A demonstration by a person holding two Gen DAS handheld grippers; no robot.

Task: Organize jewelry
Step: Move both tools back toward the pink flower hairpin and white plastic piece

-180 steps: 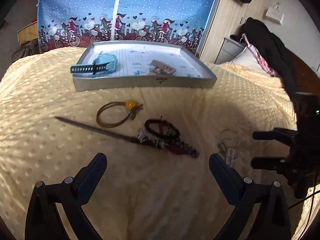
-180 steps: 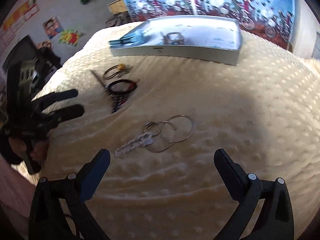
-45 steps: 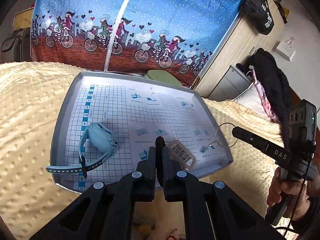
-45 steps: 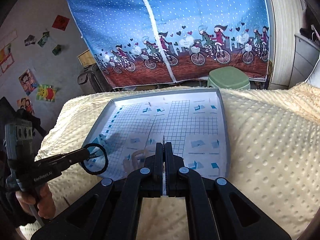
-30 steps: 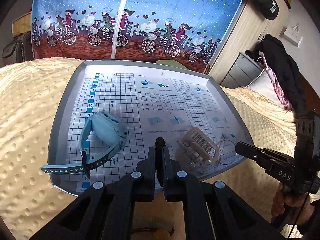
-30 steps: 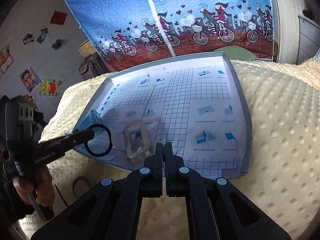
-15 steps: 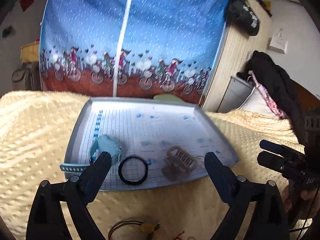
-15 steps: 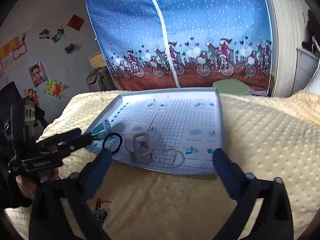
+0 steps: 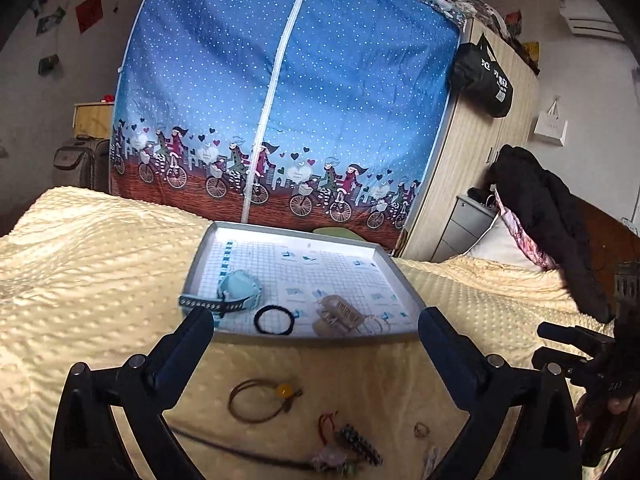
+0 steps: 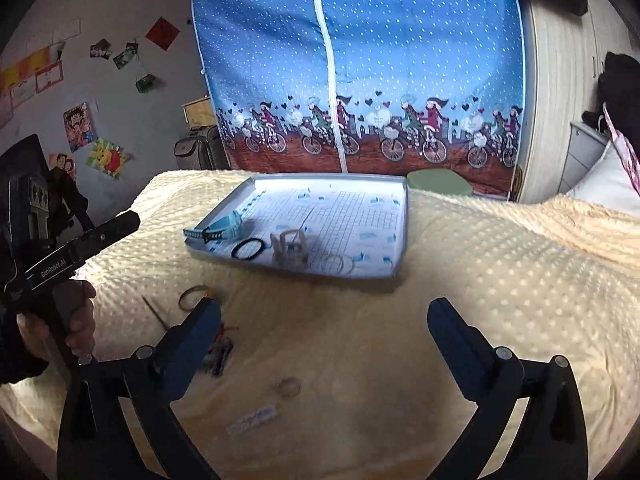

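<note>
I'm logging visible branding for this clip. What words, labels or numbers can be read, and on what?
"GenRobot.AI": on the left gripper, along its arm, seen from the right wrist.
"DAS": on the right gripper, faint, seen from the left wrist.
White characters on the black bag: too small to read.
Print on the tray liner: too blurred to read.

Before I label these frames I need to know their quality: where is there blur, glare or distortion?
Left wrist view: fisheye bends the wardrobe; the tray floor glares white at its far edge; the hair clip is smeared. Right wrist view: dark vignette corners; the small ring and items near the open right gripper look soft.
</note>
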